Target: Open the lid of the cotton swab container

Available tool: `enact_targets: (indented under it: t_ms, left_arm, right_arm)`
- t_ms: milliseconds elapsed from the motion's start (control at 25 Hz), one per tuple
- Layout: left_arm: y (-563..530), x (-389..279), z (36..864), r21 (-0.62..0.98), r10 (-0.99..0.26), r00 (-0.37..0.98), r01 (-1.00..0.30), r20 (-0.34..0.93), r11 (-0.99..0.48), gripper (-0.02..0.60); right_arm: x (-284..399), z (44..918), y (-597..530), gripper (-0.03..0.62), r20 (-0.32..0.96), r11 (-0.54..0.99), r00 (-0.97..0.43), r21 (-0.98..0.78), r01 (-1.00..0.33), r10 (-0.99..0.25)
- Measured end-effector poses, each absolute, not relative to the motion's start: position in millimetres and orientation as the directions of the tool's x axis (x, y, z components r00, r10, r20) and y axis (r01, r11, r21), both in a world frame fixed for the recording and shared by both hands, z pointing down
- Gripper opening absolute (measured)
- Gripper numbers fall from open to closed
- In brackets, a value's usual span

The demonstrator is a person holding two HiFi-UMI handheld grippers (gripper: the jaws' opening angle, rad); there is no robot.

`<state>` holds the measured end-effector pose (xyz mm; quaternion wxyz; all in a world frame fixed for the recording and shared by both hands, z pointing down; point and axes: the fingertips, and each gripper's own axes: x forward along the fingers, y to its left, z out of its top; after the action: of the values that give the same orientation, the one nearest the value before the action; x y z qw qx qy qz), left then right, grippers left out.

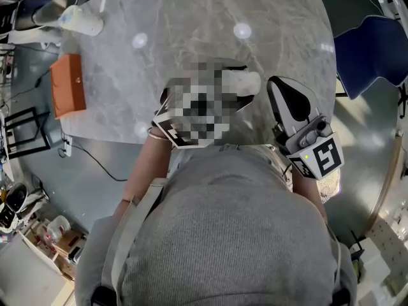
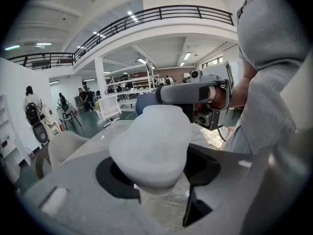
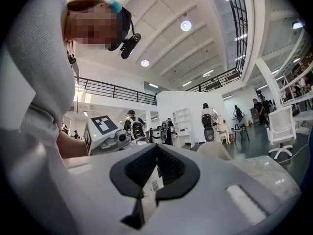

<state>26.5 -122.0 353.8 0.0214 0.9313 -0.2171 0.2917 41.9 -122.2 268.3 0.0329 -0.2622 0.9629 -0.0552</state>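
From the head view, the frosted white plastic cotton swab container (image 1: 241, 81) hangs over the grey marble table (image 1: 191, 18). One end is near the tip of the right gripper (image 1: 277, 88).

In the left gripper view, the left gripper (image 2: 159, 173) is spread wide and clamps the container's body. I'd keep that hold steady and lever only at the lid's edge.

In the right gripper view, the jaws are pressed together. A white barcoded label (image 3: 155, 184) shows in the slit, but I can't tell if it's pinched.
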Motion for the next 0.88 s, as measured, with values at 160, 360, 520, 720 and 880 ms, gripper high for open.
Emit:
enact_targets:
  t_ms: [160,360,520,720,880]
  left_arm:
    - [-117.1,26.9,353.7,-0.08,-0.392,0.737,-0.421,0.551,-0.904,0.252]
    - [-118.7,28.3,353.3,-0.082,-0.387,0.738,-0.415,0.552,-0.906,0.252]
    - [-114.4,30.3,352.9,-0.081,-0.381,0.737,-0.409,0.558,-0.909,0.252]
    - [-113.7,30.1,353.3,-0.081,-0.373,0.737,-0.4,0.564,-0.913,0.252]
    - [-113.3,31.3,355.0,-0.091,-0.371,0.733,-0.392,0.57,-0.915,0.252]
  right_arm:
    - [34.8,261.8,-112.0,0.019,-0.038,0.885,-0.886,-0.081,-0.458,-0.462]
    - [25.5,249.4,-105.2,0.061,-0.052,0.938,-0.936,-0.03,-0.346,-0.347]
    - [18.8,246.1,-92.8,0.12,-0.035,0.969,-0.969,0.036,-0.244,-0.243]
    - [8.9,251.9,-85.4,0.198,0.037,0.981,-0.989,0.137,-0.134,-0.14]
    - [1.3,257.4,-79.2,0.226,0.082,0.982,-0.995,0.184,-0.037,-0.053]
